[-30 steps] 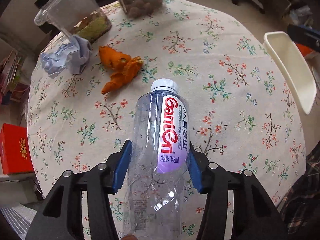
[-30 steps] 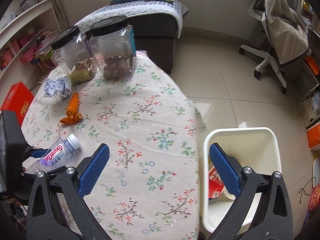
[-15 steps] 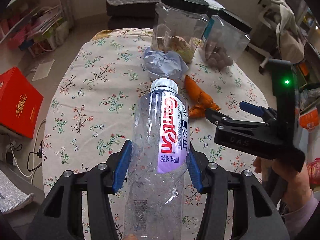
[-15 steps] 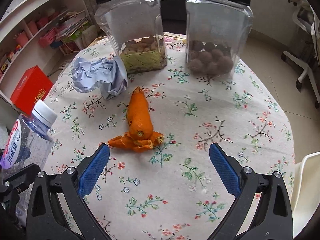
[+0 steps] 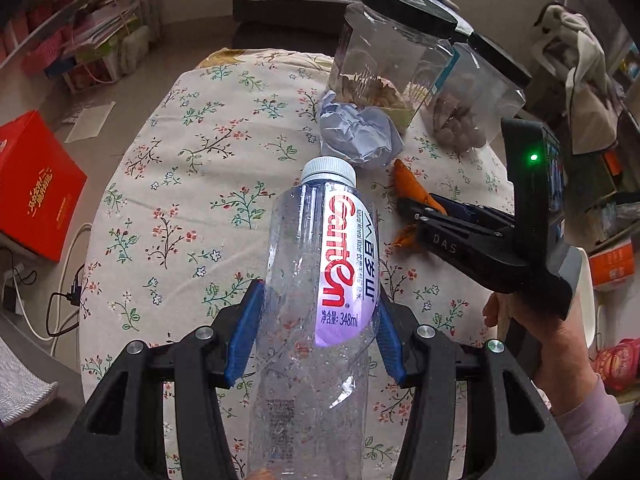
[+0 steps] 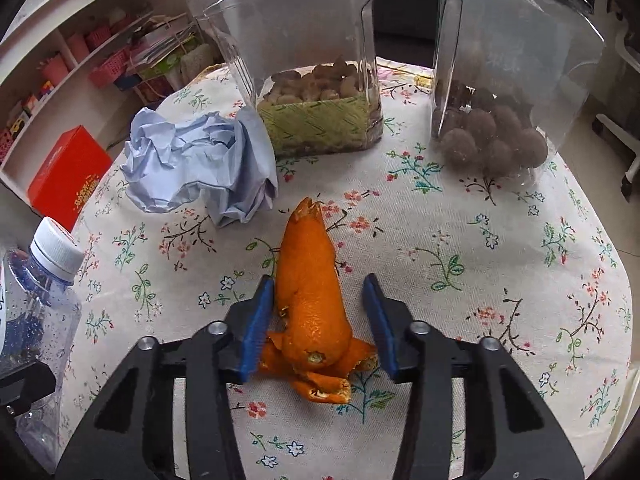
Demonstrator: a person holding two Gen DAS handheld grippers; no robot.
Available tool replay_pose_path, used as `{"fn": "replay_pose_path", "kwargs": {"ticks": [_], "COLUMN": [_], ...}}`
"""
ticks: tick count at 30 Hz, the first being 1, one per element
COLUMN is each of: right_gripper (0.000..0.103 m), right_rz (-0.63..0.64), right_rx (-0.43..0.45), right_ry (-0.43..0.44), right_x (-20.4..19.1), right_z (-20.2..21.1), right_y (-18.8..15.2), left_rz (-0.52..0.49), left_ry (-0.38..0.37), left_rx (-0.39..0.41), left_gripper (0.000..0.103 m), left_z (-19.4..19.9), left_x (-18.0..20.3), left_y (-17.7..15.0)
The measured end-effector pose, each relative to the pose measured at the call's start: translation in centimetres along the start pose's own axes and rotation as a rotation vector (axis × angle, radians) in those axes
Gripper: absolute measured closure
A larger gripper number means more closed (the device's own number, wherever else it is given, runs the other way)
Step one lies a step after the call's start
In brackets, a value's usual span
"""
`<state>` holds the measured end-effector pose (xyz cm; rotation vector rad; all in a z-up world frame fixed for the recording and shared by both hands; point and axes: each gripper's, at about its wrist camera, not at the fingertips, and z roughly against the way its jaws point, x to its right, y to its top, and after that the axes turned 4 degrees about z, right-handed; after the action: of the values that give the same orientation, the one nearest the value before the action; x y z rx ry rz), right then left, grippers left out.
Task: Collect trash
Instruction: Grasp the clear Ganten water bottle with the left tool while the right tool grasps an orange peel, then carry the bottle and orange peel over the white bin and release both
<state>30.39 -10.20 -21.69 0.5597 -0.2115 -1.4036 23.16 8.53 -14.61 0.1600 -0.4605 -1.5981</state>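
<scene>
My left gripper [image 5: 316,332] is shut on an empty clear plastic bottle [image 5: 320,280] with a white cap and red-and-purple label, held above the floral table [image 5: 192,184]. The bottle also shows at the left edge of the right wrist view [image 6: 36,300]. My right gripper [image 6: 320,320] is open and straddles an orange peel [image 6: 312,304] lying on the cloth; its blue pads [image 6: 256,328] stand on either side, with a small gap on the right. The right gripper and the peel [image 5: 412,188] show in the left wrist view. A crumpled pale-blue paper ball [image 6: 192,164] lies just beyond the peel.
Two clear jars with black lids stand at the table's far side: one with nuts [image 6: 316,108], one with dark round fruit [image 6: 492,132]. A red box [image 5: 32,188] sits on the floor to the left. A white bin [image 5: 588,288] is beside the table on the right.
My right gripper has moved forward and down over the orange peel and its jaws have narrowed around it. The left gripper keeps hold of the bottle and has shifted slightly.
</scene>
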Motion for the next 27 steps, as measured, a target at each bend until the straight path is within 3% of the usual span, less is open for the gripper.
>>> {"fn": "replay_pose_path", "kwargs": {"ticks": [7, 27], "right_gripper": [0.08, 0.08], "right_rz": [-0.048, -0.018], "right_rx": [0.128, 0.292], "right_ry": [0.058, -0.004], "right_x": [1.0, 2.2], "right_z": [5.0, 15.9], "right_y": [0.4, -1.6], "left_rz": [0.039, 0.05], "left_ry": [-0.002, -0.038], "left_rx": [0.066, 0.256], "left_gripper": [0.051, 0.051], "left_z": [1.4, 6.8], "left_x": [-0.1, 2.9], "left_y": [0.7, 0.3]}}
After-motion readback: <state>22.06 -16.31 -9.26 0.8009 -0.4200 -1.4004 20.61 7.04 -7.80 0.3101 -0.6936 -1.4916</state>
